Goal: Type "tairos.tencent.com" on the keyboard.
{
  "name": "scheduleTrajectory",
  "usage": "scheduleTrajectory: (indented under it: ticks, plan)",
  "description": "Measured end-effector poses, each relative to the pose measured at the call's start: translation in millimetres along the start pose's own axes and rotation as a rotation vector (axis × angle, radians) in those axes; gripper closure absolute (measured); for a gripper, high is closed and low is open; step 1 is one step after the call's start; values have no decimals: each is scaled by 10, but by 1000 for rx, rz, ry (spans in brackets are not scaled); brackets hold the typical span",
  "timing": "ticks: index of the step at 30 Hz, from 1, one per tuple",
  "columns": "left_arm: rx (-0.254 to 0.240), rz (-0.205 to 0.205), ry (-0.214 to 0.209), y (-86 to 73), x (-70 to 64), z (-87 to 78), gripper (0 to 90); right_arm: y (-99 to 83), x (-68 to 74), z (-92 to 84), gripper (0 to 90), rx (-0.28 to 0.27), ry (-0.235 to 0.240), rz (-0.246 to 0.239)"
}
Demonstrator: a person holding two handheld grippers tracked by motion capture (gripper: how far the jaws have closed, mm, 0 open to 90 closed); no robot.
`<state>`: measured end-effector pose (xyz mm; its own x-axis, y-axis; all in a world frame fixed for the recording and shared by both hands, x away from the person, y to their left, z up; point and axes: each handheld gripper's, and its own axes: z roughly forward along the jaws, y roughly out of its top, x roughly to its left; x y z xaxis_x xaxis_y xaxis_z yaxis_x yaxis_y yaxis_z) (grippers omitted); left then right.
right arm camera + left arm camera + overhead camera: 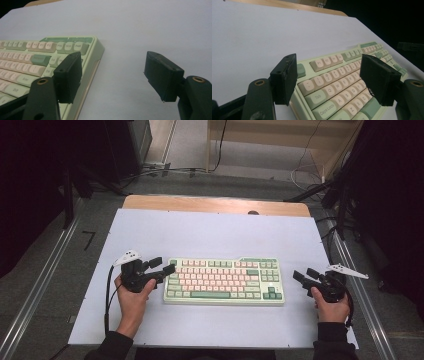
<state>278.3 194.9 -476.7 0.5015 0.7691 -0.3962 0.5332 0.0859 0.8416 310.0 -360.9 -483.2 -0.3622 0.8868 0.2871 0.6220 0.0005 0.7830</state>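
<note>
**A:** Where do you stand right now? From above, your left tool sits at the left end of the keyboard, and your right tool hangs just off its right end.

**B:** And neither has hold of anything. Your left tool's jaws are spread wide: in the left gripper view one jaw is outside the keyboard's near corner and the other hovers over the letter rows, with the Tab and Caps Lock keys in plain sight between them. Whether a jaw touches the case, you can't tell from here.

**A:** The right one?

**B:** Also spread apart. In the right gripper view one jaw is over the keyboard's right end and the other is over bare desk, so nothing sits between them to be squeezed.

**A:** So, by my reading, you're at the very beginning: tools brought to both ends, no grip made, no lift or shift started.

**B:** That's my judgement too. Everything that counts is left for you to do: close on each end, or push from both sides, and move it.

**A:** How does the keyboard look?

**B:** It lies flat near the middle of the white desk, square to your edge. Pale green case, cream and pink keys, darker green accent keys, a dark green strip along the top right. It looks intact.
</note>
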Motion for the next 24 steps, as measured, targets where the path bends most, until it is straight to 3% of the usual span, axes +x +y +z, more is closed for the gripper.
scheduleTrajectory:
  ticks: [24]
  plan:
    - [45, 47, -37, 21, -216, 298, 338, 0, 17, 8, 287, 2, 5, -4]
